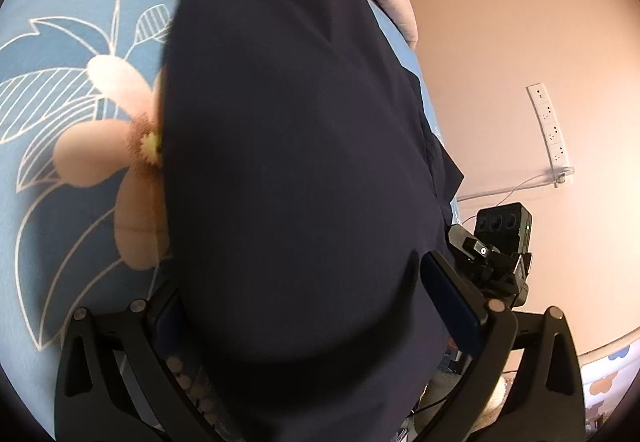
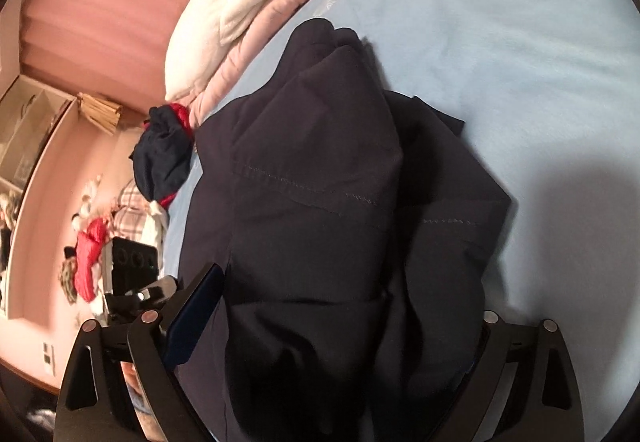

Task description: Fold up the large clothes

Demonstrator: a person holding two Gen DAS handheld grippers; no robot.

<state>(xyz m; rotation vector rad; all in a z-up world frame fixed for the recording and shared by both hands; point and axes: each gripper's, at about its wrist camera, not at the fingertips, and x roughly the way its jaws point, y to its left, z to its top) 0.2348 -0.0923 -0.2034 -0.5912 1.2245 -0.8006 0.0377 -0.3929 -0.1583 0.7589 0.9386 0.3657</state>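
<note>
navy, smooth-woven fabric of the large dark garment [image 2: 320, 201] bulges between both tools at the bottom of each frame: the right gripper [image 2: 332, 322] stands wide with cloth draped over it, and whether the left gripper [image 1: 320, 306] pinches the cloth i cannot tell. the garment lies heaped mid-frame on the pale blue flowered bedsheet [image 1: 60, 121]. risk: a loose layer slipping out, collapsing the fold, or dragging toward the pink quilted blanket [image 2: 248, 37] upper left.

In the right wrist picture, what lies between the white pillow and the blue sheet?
In the right wrist view, a pink quilted blanket lies between the white pillow and the blue sheet, running along the pillow's edge.
</note>
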